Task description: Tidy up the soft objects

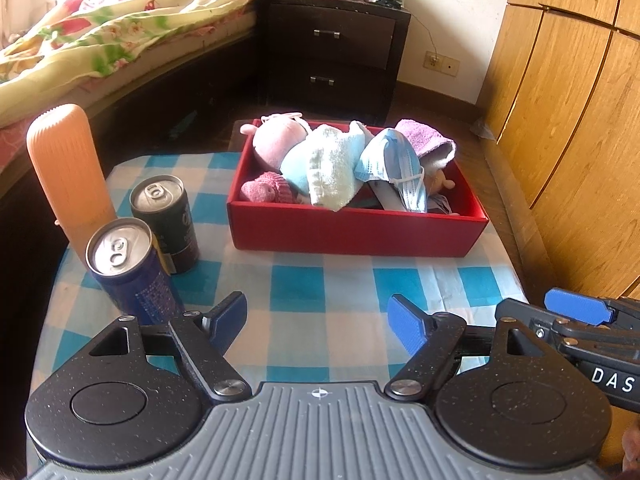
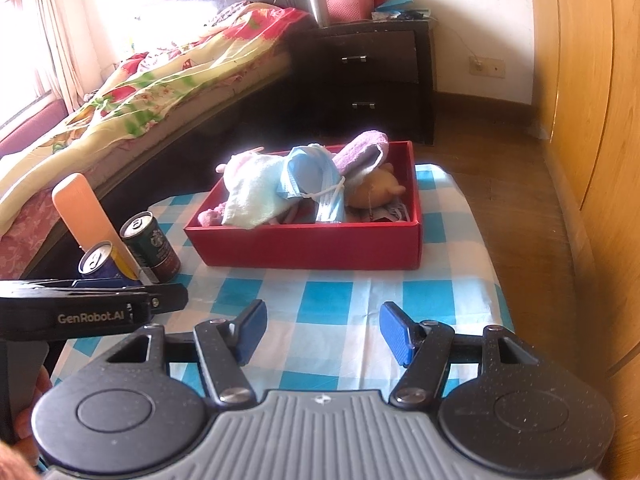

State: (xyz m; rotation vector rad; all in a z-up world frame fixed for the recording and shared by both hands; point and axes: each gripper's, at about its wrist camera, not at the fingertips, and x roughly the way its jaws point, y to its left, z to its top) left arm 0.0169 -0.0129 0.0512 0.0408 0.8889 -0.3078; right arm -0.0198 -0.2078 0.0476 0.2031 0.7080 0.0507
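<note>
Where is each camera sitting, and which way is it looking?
Left wrist: rides on the left gripper, looking forward over the checkered table at the red box and two cans; its blue fingers show, open.
Right wrist: rides on the right gripper, same direction; open fingers and a bit of hand show.
Shared: box, cans, bed, nightstand, and each other's gripper.

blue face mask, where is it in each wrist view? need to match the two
Left wrist: blue face mask, right of centre, draped inside the red box toward its right end.
Right wrist: blue face mask, centre of frame, on top of the pile in the box.
Shared landmark: the red box.
</note>
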